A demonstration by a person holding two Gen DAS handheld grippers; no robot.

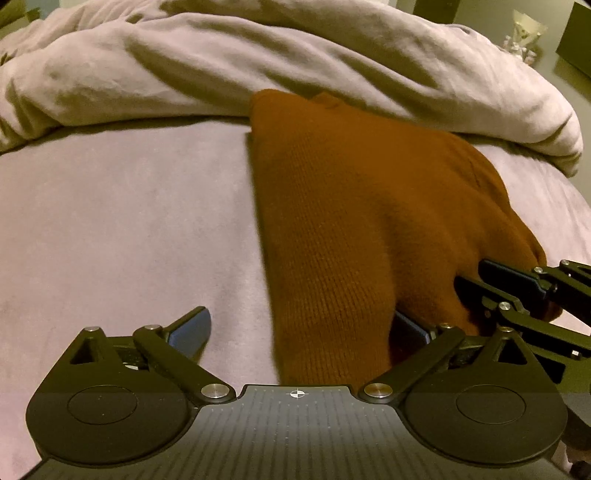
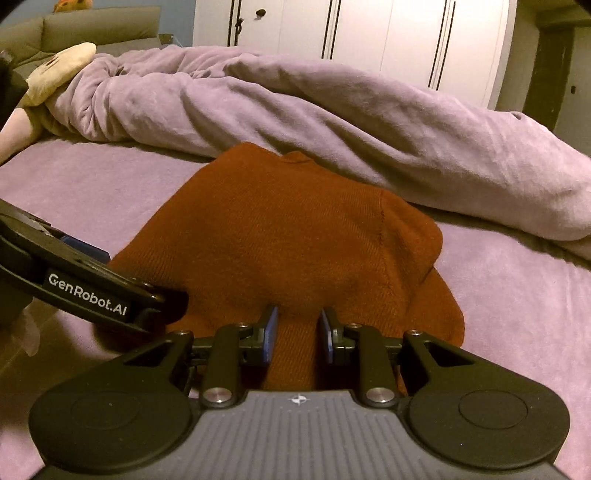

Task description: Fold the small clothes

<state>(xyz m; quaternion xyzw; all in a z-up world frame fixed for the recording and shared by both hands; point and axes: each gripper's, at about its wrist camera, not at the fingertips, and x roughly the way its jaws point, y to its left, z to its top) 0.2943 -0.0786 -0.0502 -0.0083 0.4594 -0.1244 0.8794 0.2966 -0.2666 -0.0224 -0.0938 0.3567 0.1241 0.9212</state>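
Note:
A rust-orange knit garment lies on the lilac bed sheet, its far end against a heaped duvet. My left gripper is wide open, with the garment's near left edge lying between its fingers; the right finger is partly hidden under the cloth. My right gripper is closed on a bunched fold of the garment at its near edge. The right gripper also shows in the left wrist view at the garment's right side. The left gripper's arm shows in the right wrist view at left.
A rumpled lilac duvet runs across the bed behind the garment. A plush toy lies at the far left. White wardrobe doors stand behind. The sheet extends either side of the garment.

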